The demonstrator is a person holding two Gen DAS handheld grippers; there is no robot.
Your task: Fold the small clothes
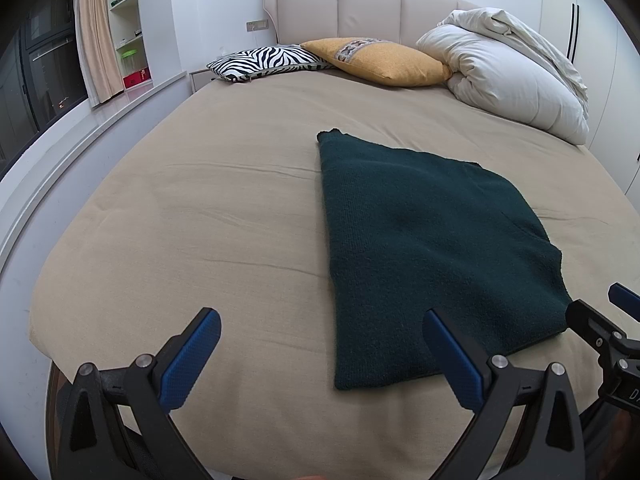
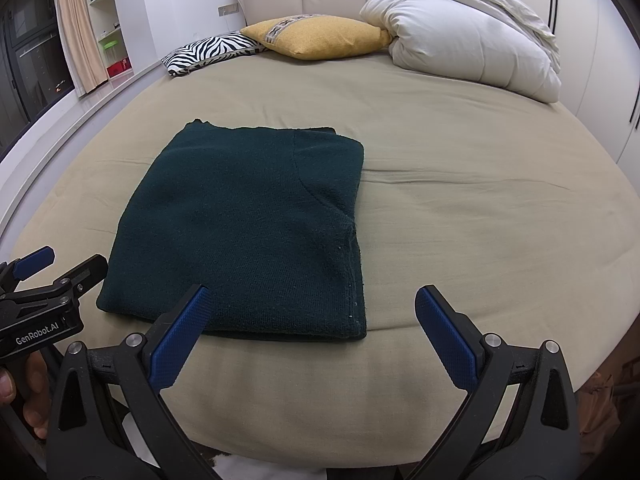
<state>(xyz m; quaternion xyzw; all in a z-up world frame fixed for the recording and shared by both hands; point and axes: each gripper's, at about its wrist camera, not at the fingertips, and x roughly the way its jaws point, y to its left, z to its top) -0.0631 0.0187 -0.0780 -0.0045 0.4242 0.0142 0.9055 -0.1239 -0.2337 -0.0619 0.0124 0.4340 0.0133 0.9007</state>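
A dark green knit garment [image 1: 420,248] lies folded into a flat rectangle on the beige bed [image 1: 200,220]; it also shows in the right wrist view [image 2: 248,236]. My left gripper [image 1: 322,320] is open and empty, hovering above the bed's near edge at the garment's near left corner. My right gripper [image 2: 312,296] is open and empty above the garment's near right corner. Each gripper shows at the edge of the other view, the right one [image 1: 600,312] and the left one [image 2: 60,266].
A zebra pillow [image 1: 264,62], a yellow pillow [image 1: 380,60] and a bundled white duvet [image 1: 508,68] lie by the headboard. A window ledge [image 1: 80,136] and shelves [image 1: 128,20] stand to the left. A wardrobe [image 2: 600,60] stands to the right.
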